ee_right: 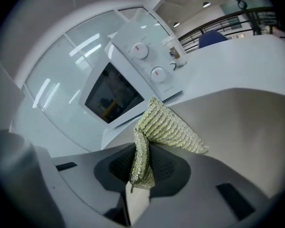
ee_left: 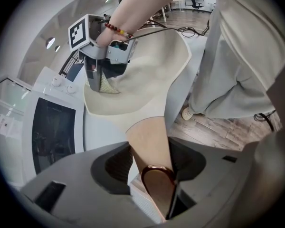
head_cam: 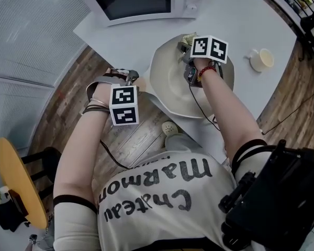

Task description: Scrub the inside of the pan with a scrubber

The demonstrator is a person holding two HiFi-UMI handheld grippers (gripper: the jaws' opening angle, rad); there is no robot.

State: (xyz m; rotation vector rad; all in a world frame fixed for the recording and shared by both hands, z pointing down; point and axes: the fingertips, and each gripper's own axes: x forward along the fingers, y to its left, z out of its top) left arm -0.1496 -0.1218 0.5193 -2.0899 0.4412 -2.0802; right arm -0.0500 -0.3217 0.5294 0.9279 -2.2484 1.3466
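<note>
My left gripper [ee_left: 152, 159] had its jaws clamped on the tan handle [ee_left: 149, 137] of the cream round pan [head_cam: 167, 85], which sat at the white table's [head_cam: 240, 14] near edge. My right gripper [ee_right: 142, 161] was pinched tight on a folded green-gold woven scrubber [ee_right: 173, 127], whose free end was inside the pan by its far wall. A white microwave [head_cam: 141, 1] stood beyond.

Bright even light; fisheye corners black, edges perhaps soft.
</note>
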